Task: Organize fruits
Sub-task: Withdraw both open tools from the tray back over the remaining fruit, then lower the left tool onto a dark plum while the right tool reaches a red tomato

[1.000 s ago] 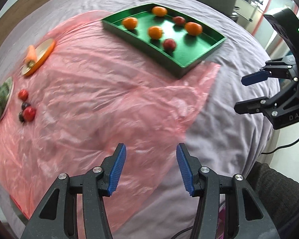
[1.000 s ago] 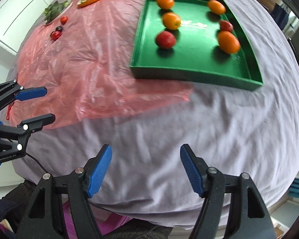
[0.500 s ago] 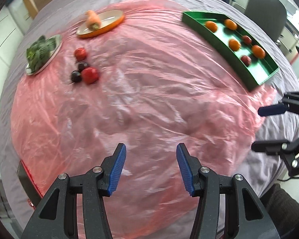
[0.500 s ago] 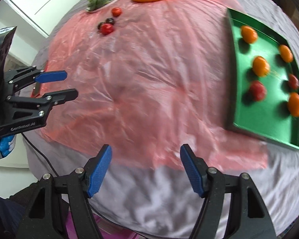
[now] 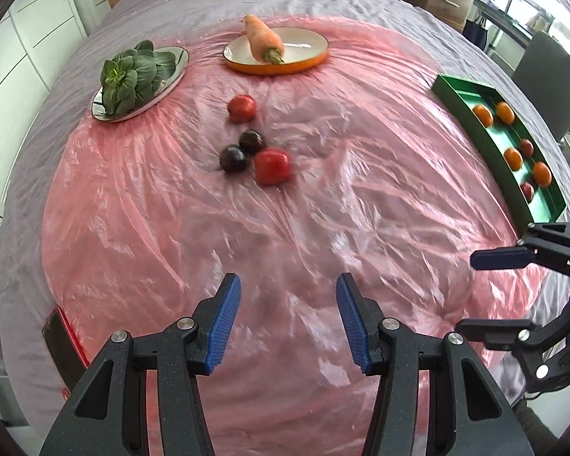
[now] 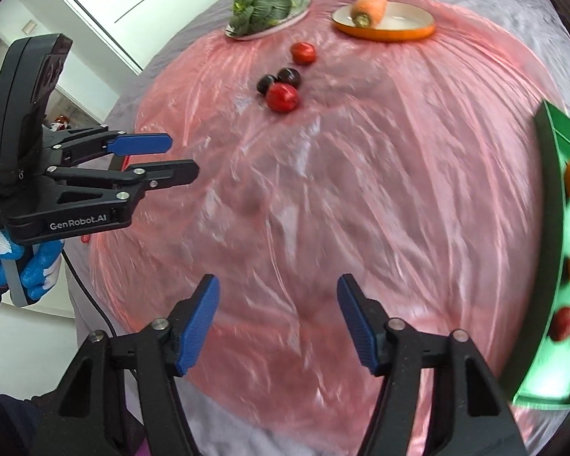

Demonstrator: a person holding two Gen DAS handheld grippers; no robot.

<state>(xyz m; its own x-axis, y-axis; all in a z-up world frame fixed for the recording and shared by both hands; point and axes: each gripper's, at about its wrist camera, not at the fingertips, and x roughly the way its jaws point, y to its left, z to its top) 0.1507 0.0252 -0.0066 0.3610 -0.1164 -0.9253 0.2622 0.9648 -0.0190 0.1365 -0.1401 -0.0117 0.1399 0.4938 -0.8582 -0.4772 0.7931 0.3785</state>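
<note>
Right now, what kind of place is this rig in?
Probably a home dining area: a table under grey cloth and pink plastic sheet, white cabinets, a chair alongside.

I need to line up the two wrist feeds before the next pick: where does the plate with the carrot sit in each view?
Left wrist view: the orange-rimmed plate sits top centre, carrot lying across its left part.
Right wrist view: the plate sits top, right of centre, carrot on its left part.
Shared landmark: the plate of leafy greens lies just left of it in both.
</note>
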